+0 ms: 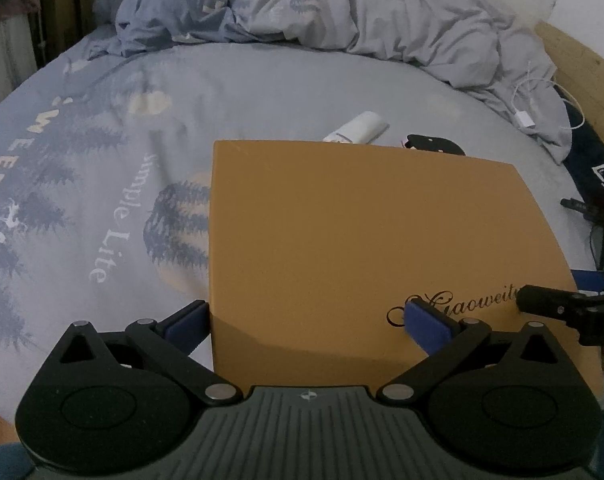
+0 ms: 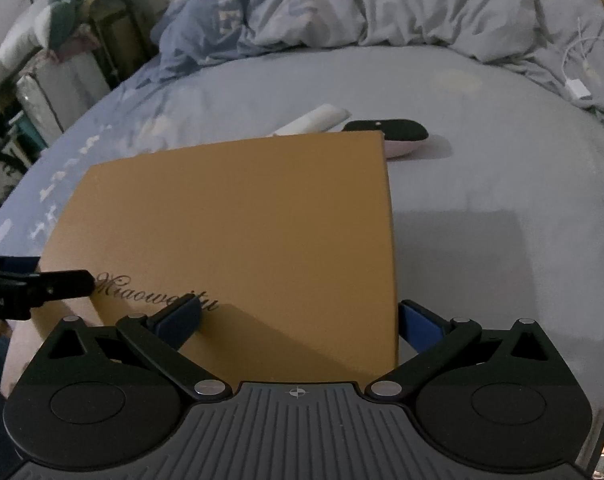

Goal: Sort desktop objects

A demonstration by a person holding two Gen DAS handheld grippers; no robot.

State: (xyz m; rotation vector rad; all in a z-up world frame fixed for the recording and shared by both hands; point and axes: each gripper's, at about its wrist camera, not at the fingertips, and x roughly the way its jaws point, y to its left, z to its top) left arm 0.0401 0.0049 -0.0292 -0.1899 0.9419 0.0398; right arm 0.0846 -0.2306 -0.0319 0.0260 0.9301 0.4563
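Both claws were spread wide over the near edge of a tan box lid [image 1: 366, 248]: left gripper [image 1: 308, 322], right gripper [image 2: 299, 318]. Beyond it, on the bedsheet [image 2: 482, 184], lay a white tube [image 2: 314, 120] and a black case [image 2: 394, 132].

Flat tan box [image 1: 362, 248] on bed [image 1: 101, 120]

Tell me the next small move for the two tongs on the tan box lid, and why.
Probably lift both together, straight up and level. The left tongs straddle the tan lid's left edge and the right tongs its right edge, both open wide with the near edge between them. The white tube and black pouch lie beyond, awaiting sorting.
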